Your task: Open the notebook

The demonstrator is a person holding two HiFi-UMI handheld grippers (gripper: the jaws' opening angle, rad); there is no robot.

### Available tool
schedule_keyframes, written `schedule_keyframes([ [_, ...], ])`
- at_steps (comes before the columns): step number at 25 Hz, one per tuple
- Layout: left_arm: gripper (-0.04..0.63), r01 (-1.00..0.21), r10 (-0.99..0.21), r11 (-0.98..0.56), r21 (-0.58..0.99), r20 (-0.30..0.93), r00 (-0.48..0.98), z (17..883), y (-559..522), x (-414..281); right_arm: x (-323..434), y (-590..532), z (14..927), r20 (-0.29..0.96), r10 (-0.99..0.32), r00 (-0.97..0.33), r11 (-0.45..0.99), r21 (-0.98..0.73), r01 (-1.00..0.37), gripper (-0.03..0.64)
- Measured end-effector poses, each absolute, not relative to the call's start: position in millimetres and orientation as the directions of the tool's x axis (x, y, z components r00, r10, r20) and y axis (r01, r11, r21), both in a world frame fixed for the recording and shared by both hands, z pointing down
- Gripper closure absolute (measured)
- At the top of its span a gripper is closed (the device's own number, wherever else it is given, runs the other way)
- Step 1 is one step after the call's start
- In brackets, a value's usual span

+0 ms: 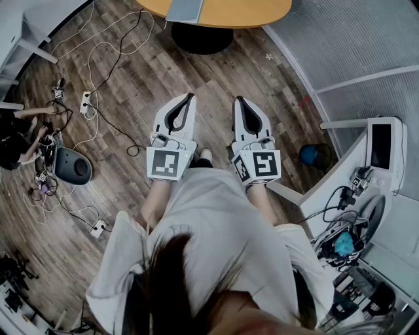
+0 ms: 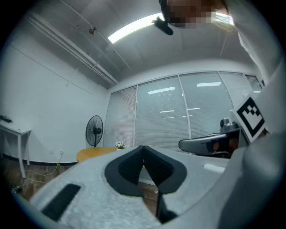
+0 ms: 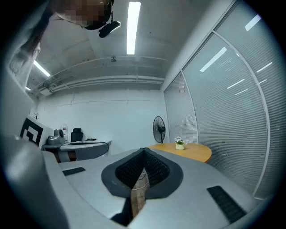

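No word, number or brand can be read anywhere. The only printed signs are black-and-white square markers (image 1: 164, 165), patterns without letters. One stands on the cube (image 1: 187, 152) of the left gripper (image 1: 190, 98), the other on the cube (image 1: 256, 165) of the right gripper (image 1: 238, 102), both on the near side of the round orange table (image 1: 262, 13). The dark screen (image 1: 381, 144), right of that table, seems blank, though it is small

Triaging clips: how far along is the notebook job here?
Nothing done yet. Left gripper and right gripper are shut, empty, level over the floor. A flat grey thing on the table may be the notebook; can't tell. Left: reach it, open it.
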State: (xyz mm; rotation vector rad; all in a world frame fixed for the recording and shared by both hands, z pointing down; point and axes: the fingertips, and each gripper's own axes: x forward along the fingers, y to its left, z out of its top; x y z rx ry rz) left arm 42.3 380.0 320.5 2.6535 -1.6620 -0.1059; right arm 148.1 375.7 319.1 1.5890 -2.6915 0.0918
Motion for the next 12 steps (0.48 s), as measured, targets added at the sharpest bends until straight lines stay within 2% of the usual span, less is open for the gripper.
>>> schedule_keyframes([
  [12,0.578,-0.898,-0.9,-0.436,0.055,-0.063,0.432,319.9,372.5,48.1,150.6,369.6,320.0,0.035,-0.875,-0.483,0.481,-0.048,-0.875,0.615],
])
